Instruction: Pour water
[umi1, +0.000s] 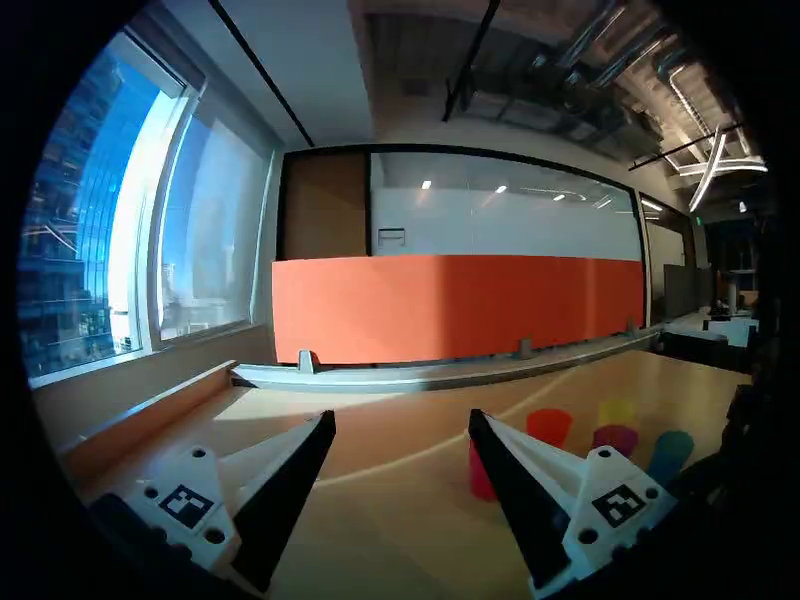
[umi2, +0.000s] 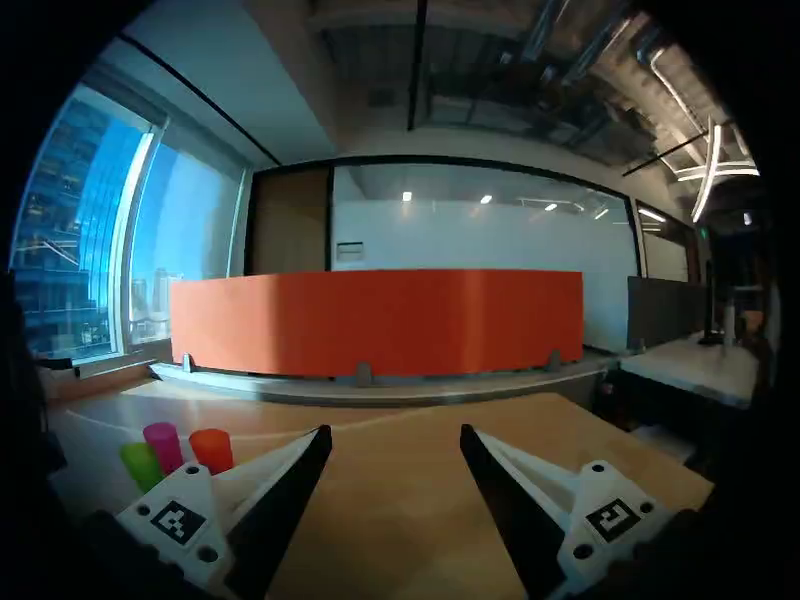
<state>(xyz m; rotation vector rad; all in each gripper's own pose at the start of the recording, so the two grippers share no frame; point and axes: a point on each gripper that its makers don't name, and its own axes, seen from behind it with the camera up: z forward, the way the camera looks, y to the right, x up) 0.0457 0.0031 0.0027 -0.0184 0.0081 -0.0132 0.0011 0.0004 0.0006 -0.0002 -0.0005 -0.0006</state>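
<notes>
Several plastic cups stand on the wooden table (umi1: 400, 500). In the left gripper view a red cup (umi1: 480, 478) sits partly behind the right finger, with an orange cup (umi1: 548, 425), a yellow cup (umi1: 617, 411), a purple cup (umi1: 615, 438) and a blue cup (umi1: 670, 455) further right. My left gripper (umi1: 400, 415) is open, holds nothing, and hangs above the table to the left of the cups. In the right gripper view a green cup (umi2: 140, 464), a pink cup (umi2: 163, 444) and an orange cup (umi2: 211, 449) stand at the lower left. My right gripper (umi2: 393, 430) is open over bare tabletop.
An orange divider panel (umi1: 450, 305) on a grey rail runs along the table's far edge. Large windows (umi1: 130, 250) and a wooden ledge lie to the left. Another desk (umi2: 700, 365) stands off to the right, across a gap.
</notes>
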